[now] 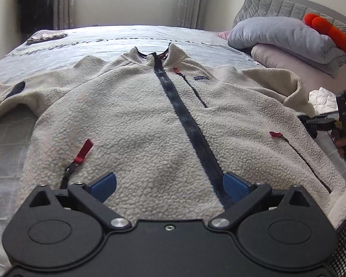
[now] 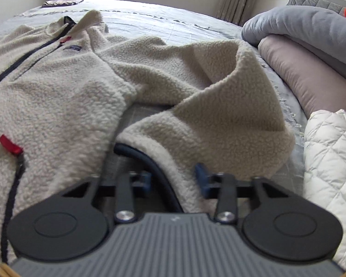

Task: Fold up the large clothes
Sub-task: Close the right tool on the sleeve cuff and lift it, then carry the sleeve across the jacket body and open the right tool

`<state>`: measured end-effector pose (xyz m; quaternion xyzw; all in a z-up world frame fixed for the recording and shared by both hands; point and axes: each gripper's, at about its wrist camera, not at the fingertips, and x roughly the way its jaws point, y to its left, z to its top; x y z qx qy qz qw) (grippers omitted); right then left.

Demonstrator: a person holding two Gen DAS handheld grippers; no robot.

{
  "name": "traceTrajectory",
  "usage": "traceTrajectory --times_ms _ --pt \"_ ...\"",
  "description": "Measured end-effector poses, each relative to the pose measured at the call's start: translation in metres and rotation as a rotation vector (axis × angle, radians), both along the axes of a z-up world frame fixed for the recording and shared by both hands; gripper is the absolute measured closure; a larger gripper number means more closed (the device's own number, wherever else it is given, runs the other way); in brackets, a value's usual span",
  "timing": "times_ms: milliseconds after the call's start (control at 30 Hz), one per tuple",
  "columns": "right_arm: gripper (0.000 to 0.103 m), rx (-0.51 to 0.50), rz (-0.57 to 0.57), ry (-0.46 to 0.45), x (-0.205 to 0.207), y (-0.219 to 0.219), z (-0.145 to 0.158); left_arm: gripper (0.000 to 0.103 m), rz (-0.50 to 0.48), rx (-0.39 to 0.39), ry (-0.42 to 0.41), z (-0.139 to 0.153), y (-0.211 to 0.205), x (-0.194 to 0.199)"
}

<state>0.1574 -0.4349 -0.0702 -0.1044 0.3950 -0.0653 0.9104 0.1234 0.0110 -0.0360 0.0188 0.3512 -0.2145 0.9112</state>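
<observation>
Fleece, cream and thick, is what I am working with: the jacket [image 1: 131, 120] lies face up on the bed [image 1: 126, 37], closed along its dark zip [image 1: 184, 120], which I use to place everything else.

My left gripper [image 1: 169, 184] hangs over the bottom end of the zip, jaws spread wide and holding nothing; the hem lies flat beneath it. My right gripper [image 2: 173, 177] is well out to the right of the zip, at the sleeve [image 2: 219, 106]. Its jaws stand apart with the dark-trimmed cuff [image 2: 173, 161] between them, and I cannot see the pads actually biting the cloth.

So the first risk is a weak catch. If I close on the trim alone, the heavy sleeve may slide out as I carry it towards the zip. That sleeve is already doubled over on itself (a tall hump, not a flat arm), so dragging it across could bury a lump inside the fold.

Left of the zip, the other sleeve [image 1: 11, 97] sprawls far out, and with nothing pinning the body a pull from the right could skew the whole jacket, zip included.

Further right of the zip sits a white quilted coat [image 2: 329, 152], close to my right gripper; a wide swing could snag it.
</observation>
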Motion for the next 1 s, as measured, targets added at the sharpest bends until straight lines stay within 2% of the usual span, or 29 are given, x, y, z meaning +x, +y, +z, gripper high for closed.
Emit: traceTrajectory --times_ms 67,133,233,367,433,500,533,567,600,667,767,833,933,1000 --pt "0.091 0.023 -0.001 -0.045 0.001 -0.011 0.023 0.003 -0.021 0.040 -0.029 0.004 -0.017 0.009" --pt "0.091 0.002 -0.031 -0.126 -0.002 -0.024 0.054 0.003 -0.058 0.074 -0.083 0.007 -0.036 0.019" --pt "0.091 0.029 -0.116 -0.234 -0.006 -0.062 0.111 0.004 -0.117 0.107 -0.155 0.009 -0.069 0.043" --pt "0.091 0.034 -0.244 -0.326 -0.008 -0.118 0.177 0.006 -0.194 0.160 -0.204 0.005 -0.119 0.088" --pt "0.092 0.041 -0.309 -0.355 -0.006 -0.143 0.201 0.006 -0.222 0.176 -0.235 0.000 -0.144 0.112" --pt "0.092 0.052 -0.367 -0.383 -0.002 -0.170 0.218 0.020 -0.254 0.170 -0.261 -0.006 -0.169 0.136" --pt "0.092 0.059 -0.398 -0.390 0.000 -0.182 0.223 0.022 -0.260 0.162 -0.268 -0.009 -0.180 0.147" --pt "0.093 0.060 -0.426 -0.395 0.004 -0.192 0.226 0.031 -0.260 0.143 -0.261 -0.012 -0.191 0.160" --pt "0.093 0.055 -0.451 -0.400 0.006 -0.200 0.227 0.040 -0.258 0.111 -0.238 -0.015 -0.200 0.172" --pt "0.093 0.040 -0.502 -0.397 0.012 -0.219 0.224 0.050 -0.254 0.011 -0.163 -0.021 -0.218 0.197" --pt "0.093 0.056 -0.564 -0.371 0.014 -0.246 0.213 0.051 -0.282 -0.073 -0.107 -0.030 -0.253 0.220" --pt "0.093 0.065 -0.608 -0.343 0.017 -0.263 0.196 0.052 -0.287 -0.077 -0.060 -0.043 -0.278 0.231" --pt "0.093 0.087 -0.665 -0.292 0.020 -0.286 0.167 0.051 -0.271 -0.049 -0.076 -0.052 -0.306 0.235" --pt "0.091 0.108 -0.696 -0.258 0.024 -0.297 0.147 0.047 -0.254 -0.049 -0.078 -0.051 -0.317 0.237"
